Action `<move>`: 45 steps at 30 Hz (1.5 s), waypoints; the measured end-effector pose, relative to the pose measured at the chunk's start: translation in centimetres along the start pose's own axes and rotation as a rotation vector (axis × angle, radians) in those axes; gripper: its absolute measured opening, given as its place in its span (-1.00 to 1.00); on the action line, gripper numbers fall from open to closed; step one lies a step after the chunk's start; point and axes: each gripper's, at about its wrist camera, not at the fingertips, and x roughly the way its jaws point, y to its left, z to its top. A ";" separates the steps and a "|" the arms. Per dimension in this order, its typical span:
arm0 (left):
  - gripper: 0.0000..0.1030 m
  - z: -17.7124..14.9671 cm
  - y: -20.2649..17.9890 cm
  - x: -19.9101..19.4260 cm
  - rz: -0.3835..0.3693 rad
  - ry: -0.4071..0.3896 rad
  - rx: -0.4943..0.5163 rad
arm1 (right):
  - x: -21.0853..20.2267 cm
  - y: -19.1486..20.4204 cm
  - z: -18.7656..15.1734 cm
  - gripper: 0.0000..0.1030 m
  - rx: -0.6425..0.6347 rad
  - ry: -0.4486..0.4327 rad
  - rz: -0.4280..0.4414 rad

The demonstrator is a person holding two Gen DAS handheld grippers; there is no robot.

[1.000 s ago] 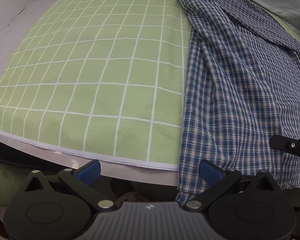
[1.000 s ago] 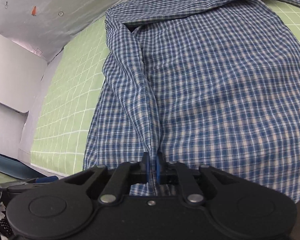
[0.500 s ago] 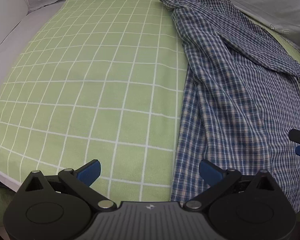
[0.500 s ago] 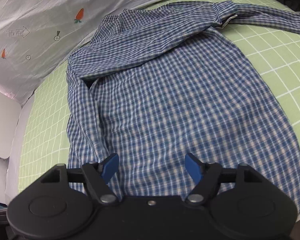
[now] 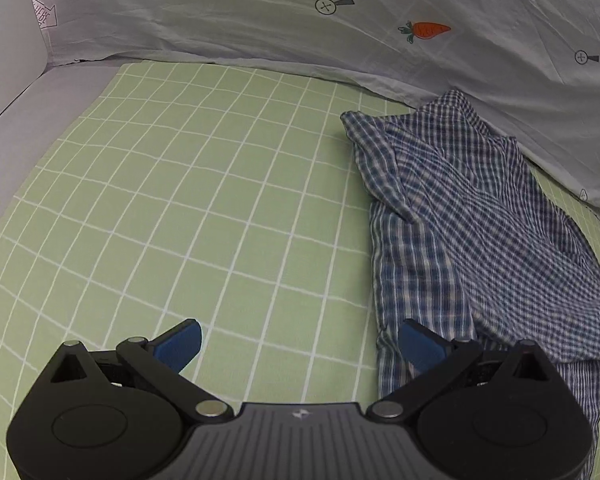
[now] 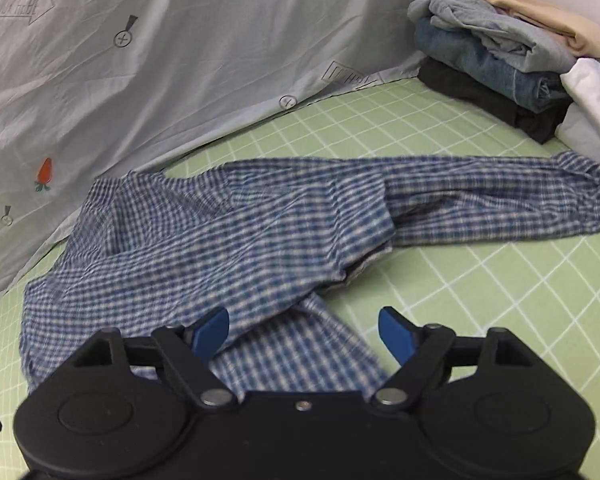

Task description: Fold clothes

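Observation:
A blue and white checked shirt (image 6: 236, 248) lies spread on the green grid sheet (image 6: 500, 288), one long sleeve (image 6: 500, 196) stretched out to the right. My right gripper (image 6: 304, 334) hovers over the shirt's near part, its jaws opening wide; cloth lies below them but the blue pads do not press on it. In the left wrist view the same shirt (image 5: 468, 232) lies at the right, bunched near its far end. My left gripper (image 5: 300, 344) stands open over bare green sheet (image 5: 180, 200), its right pad at the shirt's left edge, holding nothing.
A pale grey sheet with carrot prints (image 6: 180, 80) rises behind the bed, also in the left wrist view (image 5: 340, 32). A stack of folded clothes (image 6: 496, 60) sits at the far right corner, with a white garment (image 6: 592, 112) beside it.
My right gripper let go of the shirt's edge and opened. Both grippers swept away from the bed's near edge toward the far side, so the grey sheet and the clothes stack came into view.

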 end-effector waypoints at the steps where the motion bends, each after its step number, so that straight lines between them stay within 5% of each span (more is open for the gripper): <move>1: 0.99 1.4 -0.2 1.1 -0.001 -0.002 -0.023 | 1.3 -0.5 1.2 0.60 0.006 -0.006 -0.026; 4: 0.94 5.6 -0.2 4.8 -0.014 -0.005 -0.106 | 4.6 -1.7 3.8 0.58 0.040 0.016 -0.078; 6: 0.84 7.5 0.2 6.8 -0.038 -0.010 -0.149 | 6.2 -2.2 4.6 0.38 0.048 0.041 -0.089; 9: 0.54 9.8 0.4 9.6 -0.097 -0.001 -0.216 | 7.8 -2.6 5.5 -0.17 0.056 0.082 -0.104; 13: 0.52 11.6 0.3 12.4 -0.172 0.003 -0.300 | 8.0 -2.8 5.9 -0.78 0.050 0.089 -0.085; 15: 0.45 12.1 -0.1 13.2 -0.159 -0.013 -0.309 | 7.8 -2.4 6.0 -0.88 0.007 0.070 -0.077; 17: 0.07 12.4 -0.6 13.5 -0.162 -0.020 -0.312 | 7.6 -2.1 6.2 -0.91 -0.031 0.046 -0.073; 19: -0.90 12.7 -1.1 14.0 -0.177 -0.010 -0.335 | 7.4 -1.9 6.4 -0.92 -0.052 0.023 -0.065; 24: -0.96 13.5 -3.5 12.1 -0.137 -0.082 -0.262 | 5.5 -2.2 7.7 -0.93 -0.043 -0.064 -0.041; 33: -0.96 15.8 -11.6 3.0 -0.061 -0.331 0.059 | -1.5 -3.2 12.4 -0.93 -0.021 -0.331 -0.009; 38: -0.94 14.4 -15.7 7.0 0.055 -0.285 0.227 | -0.4 -5.1 13.0 -0.93 -0.012 -0.330 -0.060; 45: -0.83 13.4 -17.1 13.7 0.074 -0.164 0.282 | 6.0 -8.5 10.7 -0.93 0.002 -0.181 -0.147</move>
